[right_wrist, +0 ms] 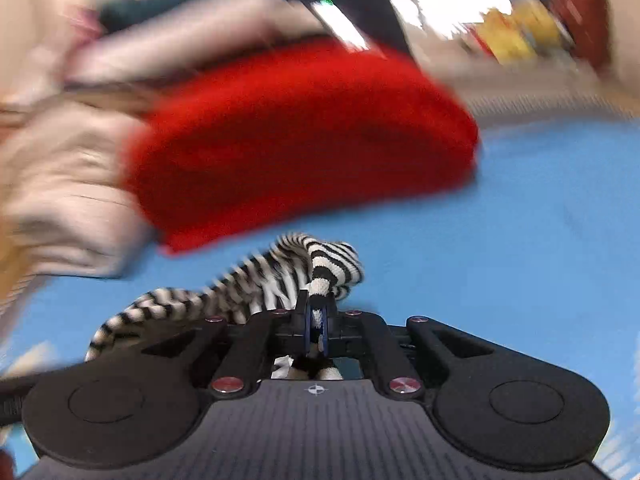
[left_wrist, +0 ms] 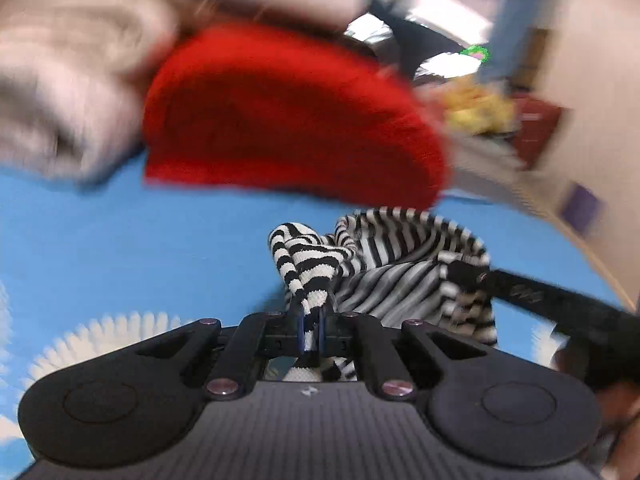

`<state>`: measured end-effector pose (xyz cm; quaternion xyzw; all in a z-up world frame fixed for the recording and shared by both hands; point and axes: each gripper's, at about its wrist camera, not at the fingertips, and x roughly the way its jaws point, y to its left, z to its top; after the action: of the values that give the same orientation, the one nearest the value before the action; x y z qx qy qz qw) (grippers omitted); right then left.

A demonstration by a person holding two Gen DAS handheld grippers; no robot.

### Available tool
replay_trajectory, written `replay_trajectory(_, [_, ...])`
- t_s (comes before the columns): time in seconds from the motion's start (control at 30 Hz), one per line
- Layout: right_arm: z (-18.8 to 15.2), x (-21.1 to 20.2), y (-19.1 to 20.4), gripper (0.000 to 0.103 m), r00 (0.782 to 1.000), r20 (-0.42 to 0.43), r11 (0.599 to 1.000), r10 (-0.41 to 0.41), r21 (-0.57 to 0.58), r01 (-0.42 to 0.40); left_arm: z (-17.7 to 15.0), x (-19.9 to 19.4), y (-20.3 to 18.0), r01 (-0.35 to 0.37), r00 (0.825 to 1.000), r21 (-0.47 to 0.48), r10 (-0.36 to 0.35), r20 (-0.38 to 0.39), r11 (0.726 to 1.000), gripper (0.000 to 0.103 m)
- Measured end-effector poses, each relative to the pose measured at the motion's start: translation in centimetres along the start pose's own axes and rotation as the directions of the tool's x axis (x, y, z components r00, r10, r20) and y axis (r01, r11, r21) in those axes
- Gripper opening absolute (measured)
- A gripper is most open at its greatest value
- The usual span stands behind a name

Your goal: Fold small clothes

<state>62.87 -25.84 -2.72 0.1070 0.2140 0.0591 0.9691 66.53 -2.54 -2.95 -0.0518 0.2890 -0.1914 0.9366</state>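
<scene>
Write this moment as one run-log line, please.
left hand-held gripper: shut on striped garment | right hand-held gripper: shut on striped garment | red cloth: behind, on blue mat

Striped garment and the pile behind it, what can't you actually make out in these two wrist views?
- Striped garment: its type and full shape; the left tongs and right tongs, both shut on it, cover its near part.
- Red cloth: motion blur hides whether it is folded, in both views.
- Pale clothes: blurred and cut off by the left edge.
- Yellow objects: too blurred to identify.
</scene>
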Motion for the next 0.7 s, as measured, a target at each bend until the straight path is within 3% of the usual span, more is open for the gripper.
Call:
replay_trajectory(0.07, [-2.7,-8.8,-0.2,0.005,0.995,0.022,0.986,0.094,-0.139,-0.09,-3.2,-5.8,-0.1,0.012,1.0,0.098,-0.013,0.008,0.995,0.008])
replay_trajectory(0.13, [-7.6,-16.2,-1.6,0.01,0.984,-0.061,0.962,0.165,-0.21,-0.175,-8.5,-10.7,0.2,0.019,0.998,0.185,-0.008,-0.063,0.983,0.014])
replay_trajectory(0.17, [-10.2,-18.5,-2.4,0.032,0.977,-0.153,0.957,0.152,-0.225,-0.184,-11.2,-12.5,0.7,0.024,0.993,0.207,0.001,-0.119,0.978,0.036])
replay_trajectory(0.2, [-13.3,-20.6,-3.4,0.05,0.96,-0.268,0.962,0.083,-0.231,-0.148,-13.8,-14.1,1.5,0.012,0.982,0.212,0.029,-0.187,0.977,0.075])
replay_trajectory(0.23, [-15.7,-22.3,-4.5,0.073,0.94,-0.34,0.971,0.004,-0.225,-0.086,-16.5,-15.9,2.7,-0.023,0.967,0.192,0.07,-0.247,0.981,0.088])
replay_trajectory(0.27, [-17.5,-23.7,-5.6,0.074,0.925,-0.375,0.976,-0.053,-0.217,-0.032,-18.3,-17.5,3.9,-0.051,0.961,0.158,0.091,-0.26,0.986,0.093])
replay_trajectory(0.33, [-18.6,-25.7,-7.6,0.072,0.92,-0.373,0.984,-0.117,-0.169,0.057,-19.9,-19.5,6.0,-0.074,0.952,0.08,0.094,-0.291,0.994,0.093])
replay_trajectory(0.43, [-16.6,-26.7,-9.2,0.073,0.947,-0.295,0.991,-0.129,-0.005,0.134,-18.4,-21.2,8.5,-0.084,0.97,-0.12,0.054,-0.236,0.989,0.093])
replay_trajectory(0.47, [-15.7,-26.4,-9.1,0.073,0.957,-0.271,0.991,-0.1,0.057,0.12,-17.4,-21.4,8.9,-0.057,0.98,-0.184,0.02,-0.197,0.981,0.094])
replay_trajectory(0.53, [-14.3,-25.3,-8.6,0.073,0.968,-0.251,0.988,-0.019,0.146,0.058,-15.7,-20.9,8.7,-0.014,0.988,-0.213,-0.02,-0.155,0.977,0.094])
replay_trajectory(0.63, [-12.2,-23.3,-7.2,0.073,0.971,-0.223,0.975,0.091,0.218,-0.042,-13.4,-18.2,6.9,0.03,0.989,-0.161,-0.053,-0.141,0.987,0.1])
replay_trajectory(0.7, [-10.9,-20.4,-6.6,0.076,0.969,-0.213,0.964,0.121,0.256,-0.064,-12.3,-15.2,5.6,0.032,0.986,-0.149,-0.056,-0.159,0.988,0.103])
